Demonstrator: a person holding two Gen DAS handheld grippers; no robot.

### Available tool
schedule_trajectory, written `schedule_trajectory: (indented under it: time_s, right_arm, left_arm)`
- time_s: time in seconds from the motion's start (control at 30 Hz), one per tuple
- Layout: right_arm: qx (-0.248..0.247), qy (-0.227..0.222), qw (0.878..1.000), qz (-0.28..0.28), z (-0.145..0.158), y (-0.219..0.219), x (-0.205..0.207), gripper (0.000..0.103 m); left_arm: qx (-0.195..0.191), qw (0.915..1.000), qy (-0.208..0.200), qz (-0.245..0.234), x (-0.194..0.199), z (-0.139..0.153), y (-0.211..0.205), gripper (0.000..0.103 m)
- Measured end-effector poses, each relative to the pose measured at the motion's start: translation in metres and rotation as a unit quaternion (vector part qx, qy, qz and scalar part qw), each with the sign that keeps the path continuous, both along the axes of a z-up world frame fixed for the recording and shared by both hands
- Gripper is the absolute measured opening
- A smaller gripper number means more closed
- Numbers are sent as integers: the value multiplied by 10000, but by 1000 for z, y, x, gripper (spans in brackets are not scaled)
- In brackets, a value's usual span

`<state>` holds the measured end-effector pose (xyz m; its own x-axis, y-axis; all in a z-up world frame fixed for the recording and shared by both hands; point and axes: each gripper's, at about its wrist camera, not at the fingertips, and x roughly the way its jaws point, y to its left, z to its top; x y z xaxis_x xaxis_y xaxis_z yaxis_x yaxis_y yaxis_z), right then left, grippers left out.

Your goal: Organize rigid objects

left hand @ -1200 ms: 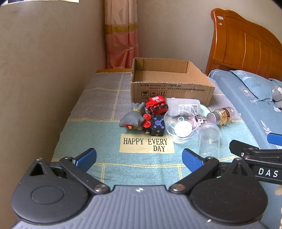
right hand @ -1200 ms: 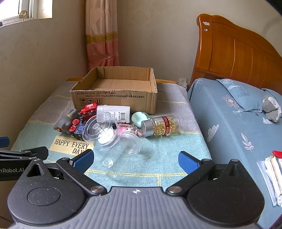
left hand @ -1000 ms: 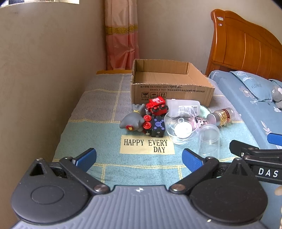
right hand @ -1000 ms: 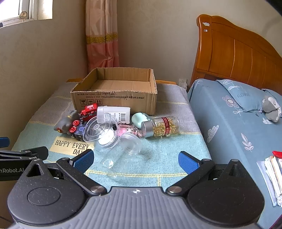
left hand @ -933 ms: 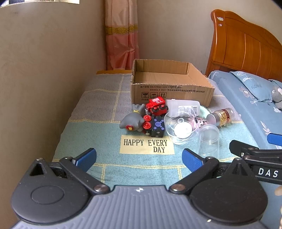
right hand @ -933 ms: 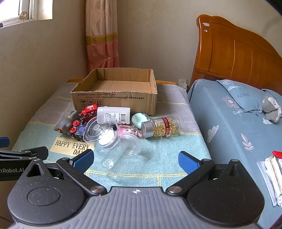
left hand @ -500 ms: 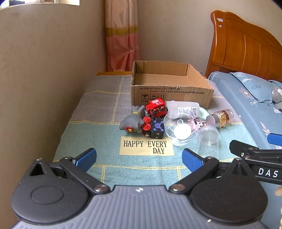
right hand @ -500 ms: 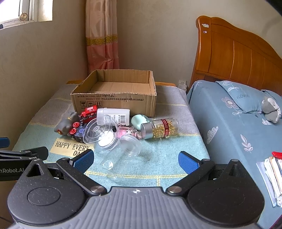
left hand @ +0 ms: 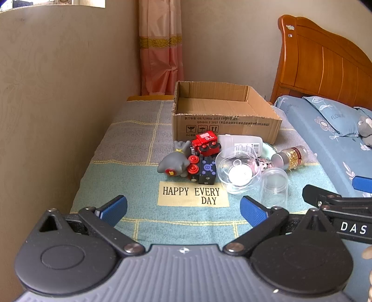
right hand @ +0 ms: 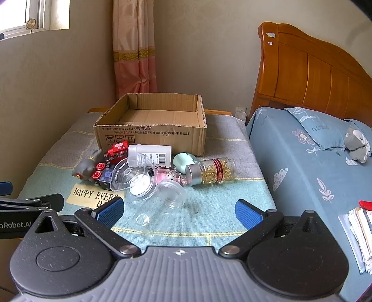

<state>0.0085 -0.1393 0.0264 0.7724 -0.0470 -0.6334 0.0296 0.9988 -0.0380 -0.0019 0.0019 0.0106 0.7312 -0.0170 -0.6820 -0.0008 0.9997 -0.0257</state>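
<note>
both cameras have pulled back slightly from the pile beside the box (left hand: 223, 125). left gripper (left hand: 183, 205) and right gripper (right hand: 179, 210) gape wide, empty. only the right view shows papers (right hand: 358, 237).

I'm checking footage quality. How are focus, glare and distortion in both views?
Left wrist: sharp, even daylight, fisheye bends the wall. Right wrist: also sharp, window blown out, clear jar hard to read, headboard curved.

One cardboard box (right hand: 151, 130), two bottles (right hand: 150, 154) (right hand: 212, 172).
</note>
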Motion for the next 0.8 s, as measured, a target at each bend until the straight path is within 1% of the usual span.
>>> schedule_trajectory:
  time_s: [0.53,0.8]
  right_arm:
    - [16,-36,10000,81,-3,0,3,103]
    - [37,-47,9998,199,-6,0,10,103]
  left_arm:
    - [-34,10000,-51,-40,4,-3,2,102]
    - [-155,9998,-15,-95,12,-9,6,102]
